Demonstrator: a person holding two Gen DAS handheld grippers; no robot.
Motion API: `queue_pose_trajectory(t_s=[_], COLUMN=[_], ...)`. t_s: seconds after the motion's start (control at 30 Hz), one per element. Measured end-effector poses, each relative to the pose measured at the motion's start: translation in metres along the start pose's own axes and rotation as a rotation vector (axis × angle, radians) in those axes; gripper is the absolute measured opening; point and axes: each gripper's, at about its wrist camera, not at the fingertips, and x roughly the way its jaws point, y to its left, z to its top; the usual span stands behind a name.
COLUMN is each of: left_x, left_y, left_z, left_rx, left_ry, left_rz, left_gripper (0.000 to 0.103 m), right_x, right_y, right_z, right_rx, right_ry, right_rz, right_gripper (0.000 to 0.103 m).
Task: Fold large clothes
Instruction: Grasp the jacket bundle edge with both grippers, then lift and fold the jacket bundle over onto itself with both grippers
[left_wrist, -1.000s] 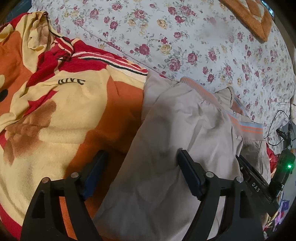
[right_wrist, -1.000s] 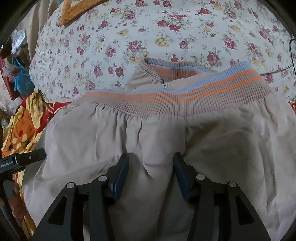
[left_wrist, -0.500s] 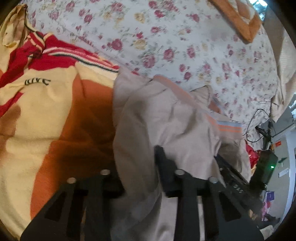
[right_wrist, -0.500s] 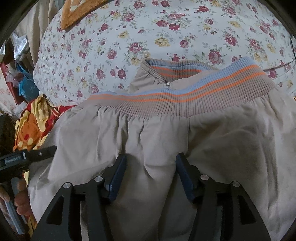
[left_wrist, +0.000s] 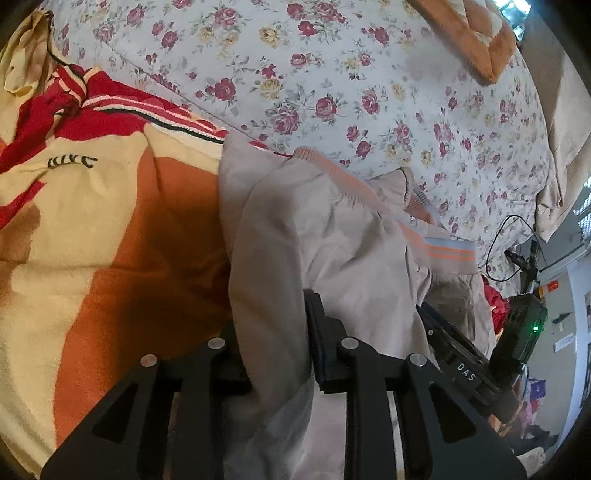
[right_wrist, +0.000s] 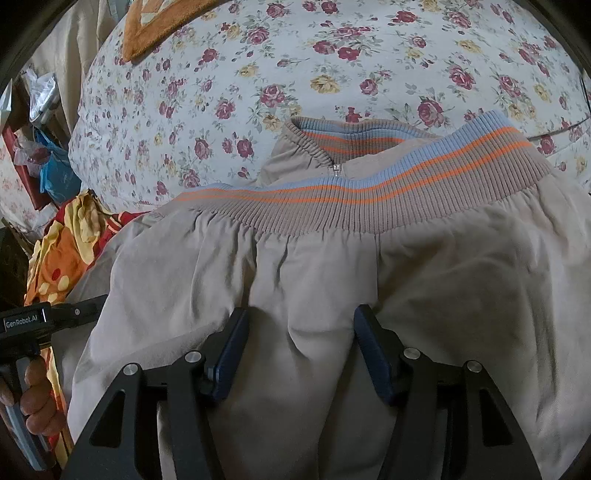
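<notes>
1. Floral bedspread (right_wrist: 295, 74) fills the far half of both views; wide bare stretch beyond the garment, orange-bordered cushion (left_wrist: 476, 40) at the far edge only.
2. Orange, yellow and red blanket (left_wrist: 92, 221) covers the left of the left wrist view, touching the garment's left edge; crowded on that side.
3. Beige jacket (right_wrist: 332, 277) lies on the bed, partly over the blanket. Ribbed band (right_wrist: 369, 199) with orange and pale blue stripes at the far end, running side to side in the right wrist view, long axis across. Zip pull just visible behind the band.
4. Left gripper (left_wrist: 277, 343): nearly closed, pinching a bunched fold of the jacket's left edge; cloth between the fingers (left_wrist: 317, 332).
5. Right gripper (right_wrist: 299, 350): jaws have just been opening, standing well apart over the jacket's middle; a soft ridge of cloth between the blue pads (right_wrist: 229, 350), whether pressed cannot be told.
6. Right wrist view only: a hand (right_wrist: 37, 402) on the left tool's handle, clutter past the bed's left edge.
7. Left wrist view only: black cable (left_wrist: 495, 251), device with green light (left_wrist: 524, 332) off the bed's right edge.
</notes>
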Motion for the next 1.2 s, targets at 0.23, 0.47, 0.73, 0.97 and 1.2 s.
queue_pose_trajectory(t_s=[0.23,0.47,0.73,0.97,1.2], left_x=[-0.001,0.004,0.008,-0.021,-0.062], left_y=[0.002,0.006,0.003,-0.024,-0.121], left_z=[-0.002,-0.002,-0.006,-0.009,-0.005], left_rx=[-0.011,-0.028,-0.016,0.023,0.194], left_ry=[0.000,0.027,0.028,0.006,-0.046], left_rz=[0.010,0.021,-0.006,-0.071,-0.105], left_gripper=[0.024,0.044,0.047,0.013,0.010], right_x=[0.000,-0.005,0.000,-0.011,-0.088], right_y=[0.000,0.004,0.010,-0.007,-0.068], right_z=[0.000,0.009,0.013,0.007,0.000], right_rx=[-0.002,-0.001,-0.053,0.000,0.070], right_ry=[-0.001,0.070,0.113,0.105,0.070], right_rz=[0.001,-0.041,-0.069,0.021,0.080], right_gripper=[0.061,0.061,0.034,0.036,0.047])
